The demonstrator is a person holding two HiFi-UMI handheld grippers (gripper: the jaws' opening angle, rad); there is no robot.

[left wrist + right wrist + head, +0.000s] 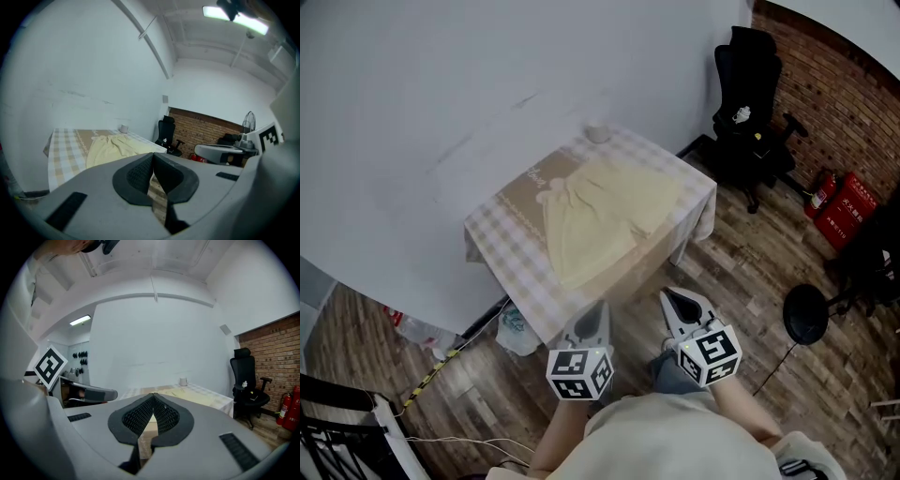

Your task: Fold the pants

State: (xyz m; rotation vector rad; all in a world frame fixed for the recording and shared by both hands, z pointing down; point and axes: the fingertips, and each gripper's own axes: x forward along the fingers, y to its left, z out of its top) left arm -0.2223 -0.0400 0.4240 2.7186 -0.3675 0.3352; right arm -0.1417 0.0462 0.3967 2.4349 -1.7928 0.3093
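Observation:
Pale yellow pants [600, 220] lie spread and rumpled on a small table with a checked cloth [506, 248]; the same pants [112, 146] show in the left gripper view, and as a thin strip [197, 396] in the right gripper view. My left gripper [596, 314] hovers just short of the table's near edge, jaws shut and empty [152, 161]. To its right, my right gripper [682, 302] hangs level with it, also shut with nothing held [153, 401]. Both point toward the table.
A small white cup [597, 133] stands at the table's far corner by the wall. A black office chair [750, 103] and red fire extinguishers [839, 202] are at the right. A black round stand base [806, 314] and a plastic bag [514, 328] rest on the wooden floor.

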